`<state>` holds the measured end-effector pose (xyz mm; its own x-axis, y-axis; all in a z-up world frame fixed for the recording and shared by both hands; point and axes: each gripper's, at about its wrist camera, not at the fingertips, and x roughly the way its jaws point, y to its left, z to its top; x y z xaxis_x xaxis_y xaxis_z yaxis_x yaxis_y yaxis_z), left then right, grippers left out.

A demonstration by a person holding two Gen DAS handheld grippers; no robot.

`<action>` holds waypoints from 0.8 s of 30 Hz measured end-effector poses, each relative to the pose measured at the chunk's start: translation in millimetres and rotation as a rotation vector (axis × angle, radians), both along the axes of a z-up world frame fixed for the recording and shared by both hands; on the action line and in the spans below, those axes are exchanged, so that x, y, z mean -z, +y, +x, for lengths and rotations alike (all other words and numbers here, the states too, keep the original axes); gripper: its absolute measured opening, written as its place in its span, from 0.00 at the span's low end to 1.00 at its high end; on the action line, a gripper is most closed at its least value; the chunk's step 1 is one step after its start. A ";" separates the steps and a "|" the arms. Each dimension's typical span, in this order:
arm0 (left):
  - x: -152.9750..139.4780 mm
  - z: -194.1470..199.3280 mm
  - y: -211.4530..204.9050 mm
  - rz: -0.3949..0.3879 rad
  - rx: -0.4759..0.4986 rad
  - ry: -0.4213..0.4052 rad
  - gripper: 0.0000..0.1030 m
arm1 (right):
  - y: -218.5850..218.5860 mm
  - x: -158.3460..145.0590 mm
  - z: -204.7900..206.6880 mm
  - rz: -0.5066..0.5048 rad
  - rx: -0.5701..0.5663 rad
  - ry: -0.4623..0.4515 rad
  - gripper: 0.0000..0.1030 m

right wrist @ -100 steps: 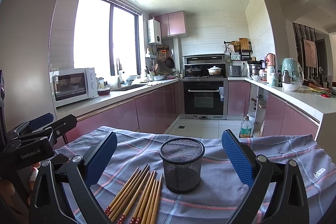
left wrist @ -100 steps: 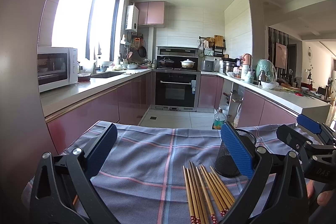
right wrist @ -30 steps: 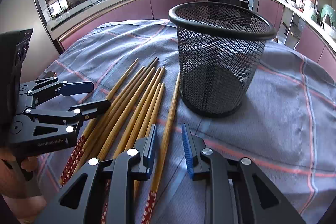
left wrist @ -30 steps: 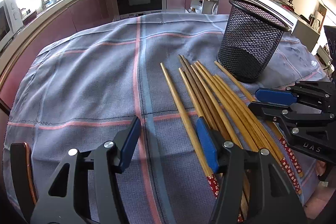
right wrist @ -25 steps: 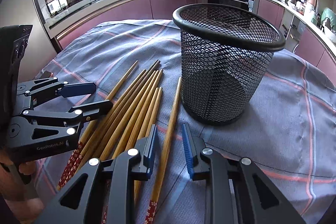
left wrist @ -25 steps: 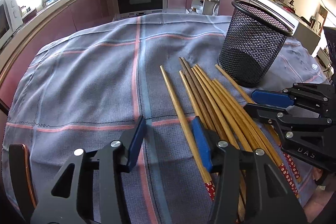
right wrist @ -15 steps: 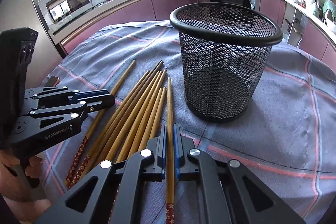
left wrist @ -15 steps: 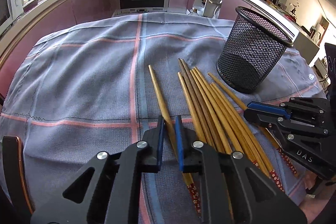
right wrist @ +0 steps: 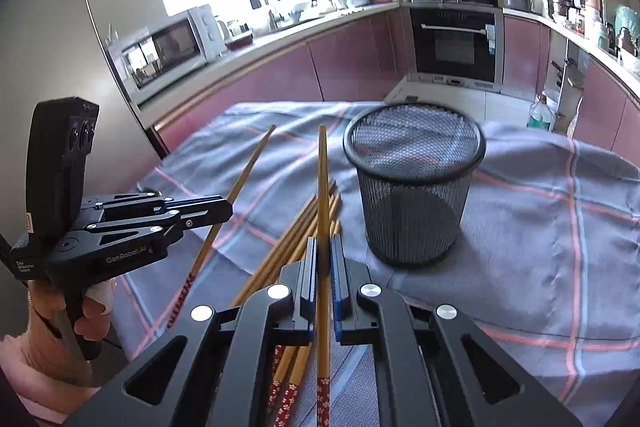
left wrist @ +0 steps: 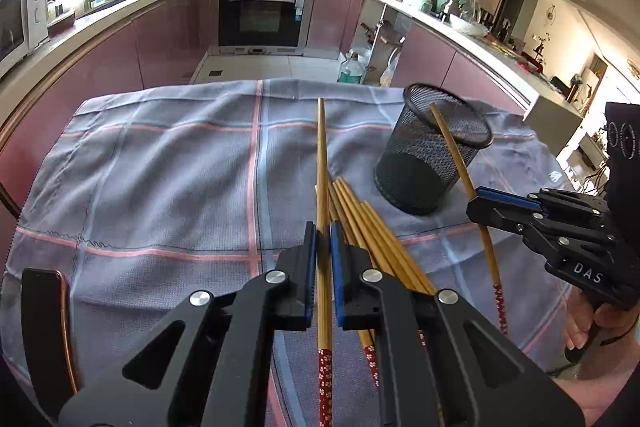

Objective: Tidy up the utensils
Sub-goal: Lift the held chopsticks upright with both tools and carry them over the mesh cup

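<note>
My left gripper (left wrist: 323, 231) is shut on one bamboo chopstick (left wrist: 321, 155) with a red patterned end, held above the cloth and pointing forward. My right gripper (right wrist: 323, 247) is shut on another chopstick (right wrist: 322, 179), also lifted. Each gripper shows in the other's view: the right gripper (left wrist: 478, 197) with its chopstick (left wrist: 452, 147) crossing in front of the cup, and the left gripper (right wrist: 228, 205) with its chopstick (right wrist: 248, 167). A black mesh cup (right wrist: 414, 183) stands upright and looks empty; it also shows in the left wrist view (left wrist: 430, 155). Several chopsticks (left wrist: 372, 235) lie on the cloth between the grippers.
A grey checked cloth (left wrist: 168, 171) covers the table. Beyond its far edge are kitchen cabinets, an oven (left wrist: 264, 15) and a microwave (right wrist: 168, 47). A curved wooden chair back (left wrist: 64, 323) stands at the table's near left.
Both grippers closed, each on one chopstick, and have lifted them off the cloth. The cameras have tilted up and the held chopsticks now point forward above the table.
</note>
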<state>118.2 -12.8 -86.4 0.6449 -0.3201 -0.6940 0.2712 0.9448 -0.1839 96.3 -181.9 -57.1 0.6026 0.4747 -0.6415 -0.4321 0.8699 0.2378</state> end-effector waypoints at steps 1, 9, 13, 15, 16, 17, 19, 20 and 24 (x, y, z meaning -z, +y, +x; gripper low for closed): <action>-8.3 -3.6 1.4 -0.012 0.010 -0.018 0.08 | -2.8 -5.3 -1.2 0.015 0.002 -0.013 0.05; -74.8 -30.8 12.2 -0.118 0.049 -0.162 0.07 | -20.2 -48.2 -8.4 0.102 0.011 -0.139 0.05; -108.0 -36.9 14.8 -0.173 0.067 -0.234 0.07 | -27.8 -68.9 -7.8 0.127 0.020 -0.198 0.05; -123.2 -36.6 12.0 -0.195 0.072 -0.261 0.07 | -30.6 -78.3 -7.2 0.132 0.028 -0.228 0.05; -130.5 -36.2 9.6 -0.208 0.079 -0.272 0.07 | -32.1 -83.4 -6.3 0.135 0.030 -0.242 0.05; -137.3 -34.7 8.0 -0.226 0.090 -0.279 0.07 | -34.2 -88.9 -4.5 0.140 0.034 -0.256 0.05; -151.7 -32.4 2.1 -0.238 0.099 -0.298 0.07 | -38.6 -98.1 -1.5 0.147 0.045 -0.281 0.05; -158.2 -31.5 -0.9 -0.238 0.104 -0.309 0.07 | -40.6 -102.2 0.7 0.151 0.052 -0.293 0.05; -179.2 -22.0 -13.8 -0.266 0.132 -0.316 0.07 | -45.4 -116.9 7.9 0.157 0.074 -0.336 0.05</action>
